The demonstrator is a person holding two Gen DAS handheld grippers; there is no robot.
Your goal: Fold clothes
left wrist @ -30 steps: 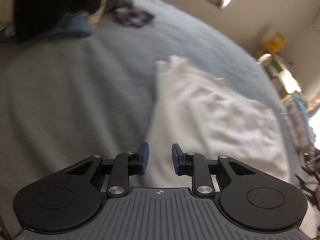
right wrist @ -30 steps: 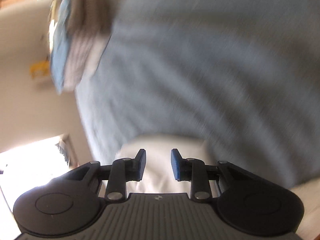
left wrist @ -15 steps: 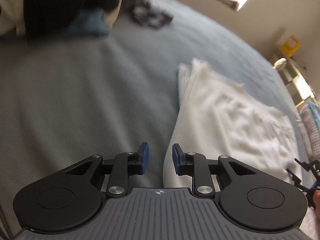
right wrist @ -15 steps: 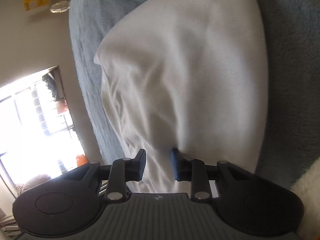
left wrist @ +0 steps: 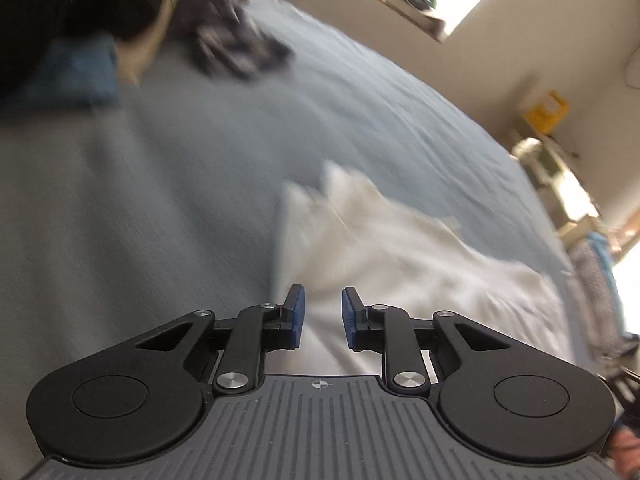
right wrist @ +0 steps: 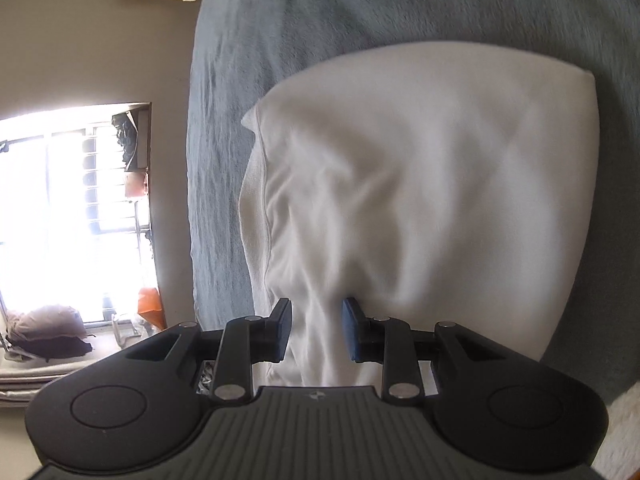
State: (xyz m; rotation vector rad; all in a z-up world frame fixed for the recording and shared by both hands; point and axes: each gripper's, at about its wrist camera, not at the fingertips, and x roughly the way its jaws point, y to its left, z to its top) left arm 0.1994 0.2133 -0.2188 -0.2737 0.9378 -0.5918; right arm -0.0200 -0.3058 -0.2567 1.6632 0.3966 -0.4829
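Grey bedspread [left wrist: 168, 208], bright window [right wrist: 68, 208]

White garment [right wrist: 432, 184] on grey bedspread [right wrist: 280, 20]; window [right wrist: 72, 208] left

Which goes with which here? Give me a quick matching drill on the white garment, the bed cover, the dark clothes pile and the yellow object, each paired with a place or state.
Things:
1. white garment
2. bed cover
3. dark clothes pile
4. yellow object

Places or states:
A. by the wall, past the bed's far edge
B. grey-blue, spread under everything
C. folded over, lying in front of both grippers
D. at the far end of the bed, blurred

Pairs: 1-C, 2-B, 3-D, 4-A
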